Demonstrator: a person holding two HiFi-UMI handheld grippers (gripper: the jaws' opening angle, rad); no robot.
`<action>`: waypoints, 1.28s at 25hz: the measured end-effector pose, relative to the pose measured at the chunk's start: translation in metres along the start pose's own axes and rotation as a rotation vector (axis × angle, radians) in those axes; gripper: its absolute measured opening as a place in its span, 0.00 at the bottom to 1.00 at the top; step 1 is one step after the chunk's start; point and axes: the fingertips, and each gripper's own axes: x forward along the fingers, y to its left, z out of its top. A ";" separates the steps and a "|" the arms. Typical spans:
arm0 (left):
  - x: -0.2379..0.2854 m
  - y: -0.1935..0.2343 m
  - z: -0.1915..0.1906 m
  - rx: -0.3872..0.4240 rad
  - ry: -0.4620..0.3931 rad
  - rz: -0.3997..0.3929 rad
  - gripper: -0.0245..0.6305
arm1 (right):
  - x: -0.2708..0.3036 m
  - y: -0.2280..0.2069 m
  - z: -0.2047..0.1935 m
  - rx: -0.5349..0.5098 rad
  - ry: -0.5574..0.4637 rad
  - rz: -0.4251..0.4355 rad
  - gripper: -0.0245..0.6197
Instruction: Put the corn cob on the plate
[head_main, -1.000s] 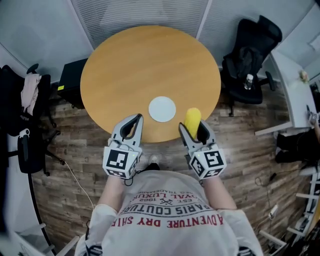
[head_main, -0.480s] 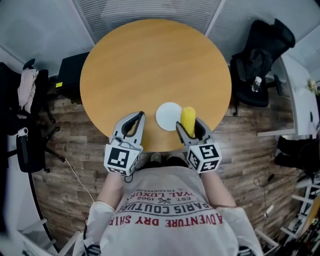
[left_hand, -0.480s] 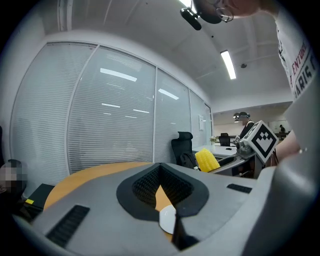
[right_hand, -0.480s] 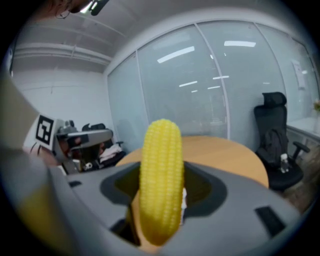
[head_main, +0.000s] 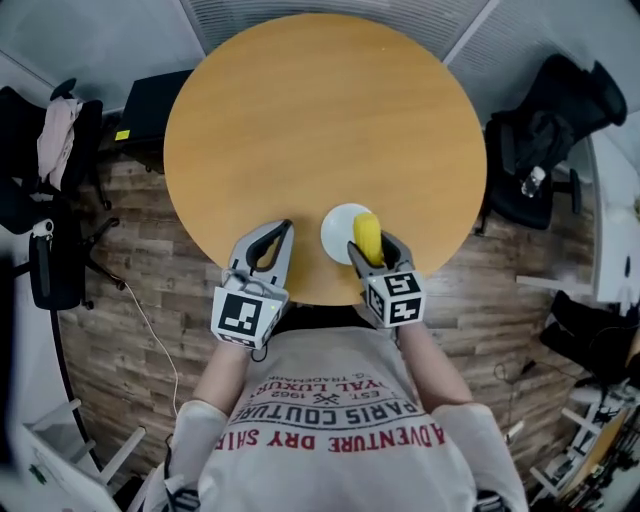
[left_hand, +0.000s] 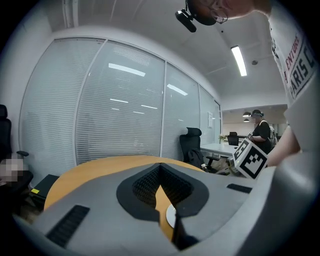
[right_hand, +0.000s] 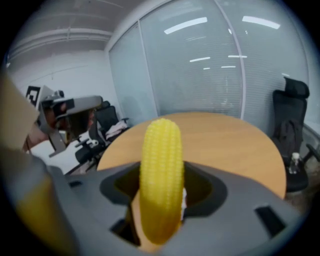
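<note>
My right gripper (head_main: 368, 247) is shut on the yellow corn cob (head_main: 367, 238), which points forward between its jaws. In the head view the cob hangs over the near part of the small white plate (head_main: 340, 226) by the table's front edge. The right gripper view has the corn cob (right_hand: 160, 175) filling the middle, with only a sliver of the white plate (right_hand: 184, 198) showing behind it. My left gripper (head_main: 274, 243) is shut and empty, to the left of the plate. The left gripper (left_hand: 161, 181) view shows a piece of the plate (left_hand: 170, 216) under its jaws.
The round wooden table (head_main: 320, 120) stands on a wood-plank floor. A black office chair (head_main: 555, 130) stands at the right, another chair with clothes (head_main: 50, 160) at the left, and a dark box (head_main: 150, 100) behind the table's left side.
My right gripper has carried the corn cob leftward from beside the plate to over the plate's near part. The left gripper has kept its place by the table's front edge.
</note>
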 end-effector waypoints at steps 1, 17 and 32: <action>0.001 0.002 -0.001 -0.004 0.002 0.010 0.09 | 0.007 -0.002 -0.005 -0.004 0.024 0.004 0.45; 0.020 0.014 -0.037 -0.052 0.104 0.130 0.09 | 0.088 -0.014 -0.069 -0.063 0.350 0.079 0.45; 0.019 0.036 -0.040 -0.074 0.108 0.213 0.09 | 0.104 -0.010 -0.077 -0.091 0.430 0.099 0.45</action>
